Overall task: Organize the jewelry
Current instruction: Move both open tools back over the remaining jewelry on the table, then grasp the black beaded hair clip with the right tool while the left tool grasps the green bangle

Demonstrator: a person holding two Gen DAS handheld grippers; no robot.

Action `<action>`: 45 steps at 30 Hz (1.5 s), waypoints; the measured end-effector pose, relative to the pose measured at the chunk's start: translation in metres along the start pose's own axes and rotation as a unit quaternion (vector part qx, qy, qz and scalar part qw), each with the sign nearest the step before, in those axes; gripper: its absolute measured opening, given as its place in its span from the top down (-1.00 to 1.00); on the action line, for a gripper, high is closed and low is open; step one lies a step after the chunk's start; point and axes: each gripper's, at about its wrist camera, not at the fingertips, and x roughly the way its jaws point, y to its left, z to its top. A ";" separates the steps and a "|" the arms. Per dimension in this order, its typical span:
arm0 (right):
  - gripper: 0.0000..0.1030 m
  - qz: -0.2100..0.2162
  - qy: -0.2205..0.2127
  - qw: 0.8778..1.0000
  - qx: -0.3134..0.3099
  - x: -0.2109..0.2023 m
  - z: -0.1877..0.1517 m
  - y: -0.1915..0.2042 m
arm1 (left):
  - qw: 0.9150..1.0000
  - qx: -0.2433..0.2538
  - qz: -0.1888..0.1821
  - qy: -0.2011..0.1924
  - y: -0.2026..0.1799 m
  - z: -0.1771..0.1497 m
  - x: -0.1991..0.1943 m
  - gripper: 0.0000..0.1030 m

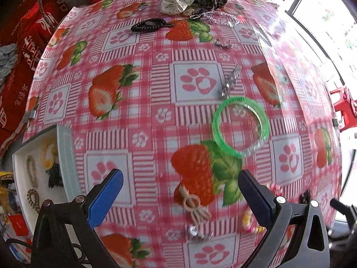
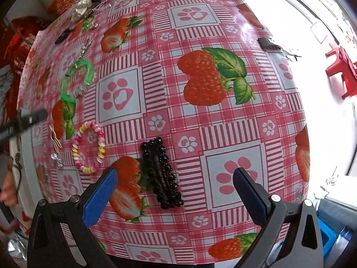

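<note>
Partway done. Tray (image 1: 64, 156) at table's left edge holds a few pieces already. Still loose on tablecloth (image 1: 156, 116): green bangle (image 1: 239, 126), beige clip (image 1: 194, 205), black beaded clip (image 2: 161, 172), pastel coil bracelet (image 2: 89, 147), scrunchies (image 1: 178, 0) far side. Left gripper (image 1: 180, 194) spread wide, empty, over beige clip. Right gripper (image 2: 175, 192) spread wide, empty, straddling black beaded clip.

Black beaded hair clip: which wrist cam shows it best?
Right wrist. The black beaded hair clip lies whole and sharp on the tablecloth, just ahead of the open right gripper. The left wrist view catches only a small dark sliver of what is probably it near the right edge, beyond that gripper's finger.
</note>
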 end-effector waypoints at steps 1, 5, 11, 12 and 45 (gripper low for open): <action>-0.99 -0.001 0.000 1.000 -0.004 0.001 -0.001 0.000 | 1.000 -0.001 0.000 -0.002 -0.002 0.003 0.002 -1.00; -0.99 -0.001 0.002 1.000 -0.013 0.005 -0.003 0.000 | 1.000 0.000 -0.003 -0.008 -0.010 0.015 0.008 -1.00; -0.93 -0.005 0.004 1.000 -0.020 0.011 -0.006 -0.001 | 1.000 0.011 0.001 -0.008 -0.025 0.029 0.021 -0.91; -0.89 -0.006 0.004 1.000 -0.021 0.012 -0.006 -0.001 | 1.000 0.011 0.001 -0.009 -0.026 0.031 0.023 -0.91; 0.31 0.008 -0.014 0.999 -0.036 0.000 0.000 0.012 | 0.998 0.027 -0.042 -0.026 -0.022 0.019 0.003 0.74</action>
